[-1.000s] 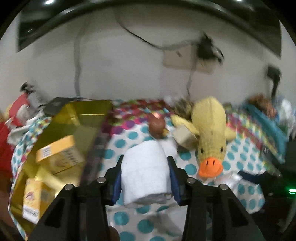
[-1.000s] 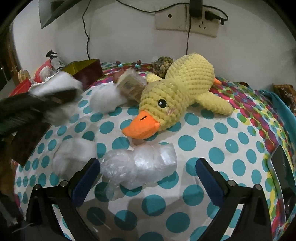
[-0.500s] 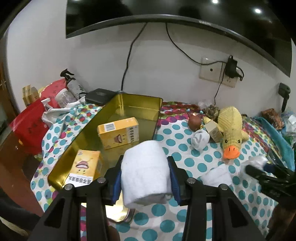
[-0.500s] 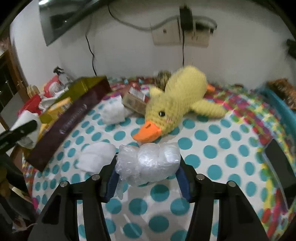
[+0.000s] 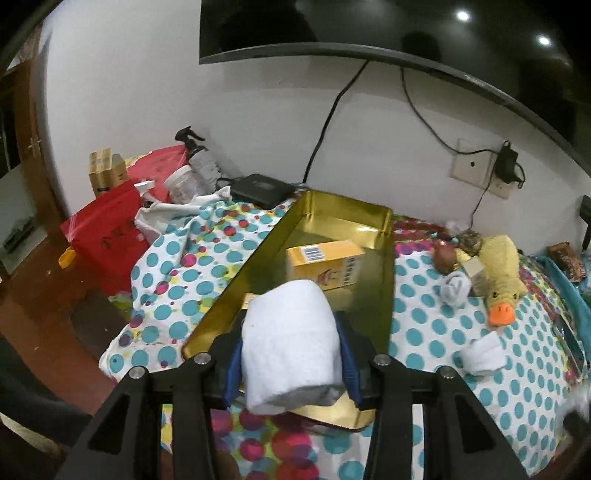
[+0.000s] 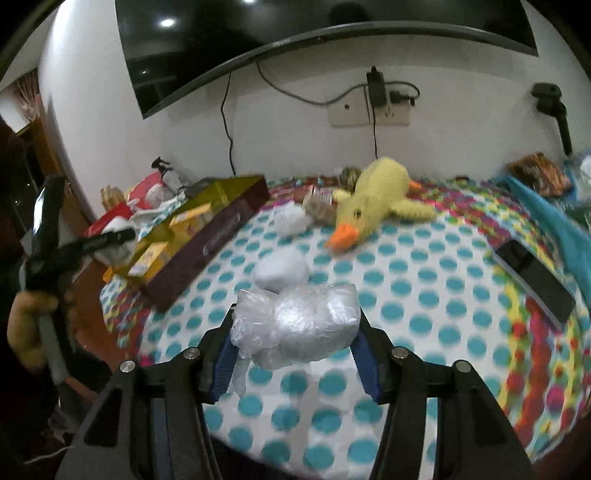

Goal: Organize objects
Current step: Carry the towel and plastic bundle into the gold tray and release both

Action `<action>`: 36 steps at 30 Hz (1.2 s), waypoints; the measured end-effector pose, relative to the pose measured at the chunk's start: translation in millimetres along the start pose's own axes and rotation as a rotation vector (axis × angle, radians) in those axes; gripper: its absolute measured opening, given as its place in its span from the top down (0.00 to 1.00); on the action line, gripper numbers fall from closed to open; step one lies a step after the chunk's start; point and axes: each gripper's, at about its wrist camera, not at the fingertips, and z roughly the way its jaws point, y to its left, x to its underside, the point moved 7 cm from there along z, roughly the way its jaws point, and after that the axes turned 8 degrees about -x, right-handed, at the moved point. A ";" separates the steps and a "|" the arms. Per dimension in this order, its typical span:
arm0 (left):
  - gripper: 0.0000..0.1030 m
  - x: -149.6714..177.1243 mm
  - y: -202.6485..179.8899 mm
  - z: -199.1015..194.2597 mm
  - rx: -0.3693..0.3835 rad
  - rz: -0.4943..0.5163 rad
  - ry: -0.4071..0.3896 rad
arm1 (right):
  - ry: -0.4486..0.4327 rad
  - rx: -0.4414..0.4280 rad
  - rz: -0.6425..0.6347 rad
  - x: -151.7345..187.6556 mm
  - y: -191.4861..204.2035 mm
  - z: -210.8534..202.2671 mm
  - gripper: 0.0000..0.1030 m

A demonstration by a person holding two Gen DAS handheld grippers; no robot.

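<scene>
White towel roll point(image 5: 290, 343), clamped in the left gripper point(image 5: 290, 354), hangs over the gold tray point(image 5: 384, 280); release low, at twelve o'clock. The right gripper point(image 6: 293, 332) has just closed on a plastic bundle point(image 6: 295, 325).

Dim indoor light, ceiling lamps mirrored in a dark screen point(image 5: 406, 29); edges bowed and blackened by fisheye; the polka-dot cloth point(image 6: 424, 295) smeared by motion.

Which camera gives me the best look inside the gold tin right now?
The left wrist view. It looks down into the gold tin, showing its shiny floor and a yellow box, though the white roll in the left gripper hides the near end. The right wrist view shows it side-on, mostly the dark outer wall.
</scene>
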 end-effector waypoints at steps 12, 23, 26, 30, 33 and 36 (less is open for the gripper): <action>0.57 9.7 -2.2 33.3 -0.050 0.021 0.051 | 0.004 -0.026 -0.145 -23.1 58.5 10.1 0.48; 0.57 9.8 3.4 56.6 -0.031 0.015 0.069 | 0.065 -0.017 -0.248 -143.5 139.2 151.0 0.48; 0.57 6.7 2.0 58.3 -0.017 0.026 0.068 | 0.088 0.026 -0.294 -170.7 152.9 190.5 0.48; 0.57 1.4 -1.3 62.8 -0.003 0.053 0.071 | 0.131 0.052 -0.291 -199.1 160.1 239.7 0.47; 0.57 -0.2 -0.5 68.6 0.006 0.063 0.079 | 0.156 0.075 -0.320 -206.1 166.1 264.2 0.47; 0.57 -2.1 3.6 74.0 0.011 0.054 0.082 | 0.169 0.080 -0.304 -207.7 163.4 279.7 0.47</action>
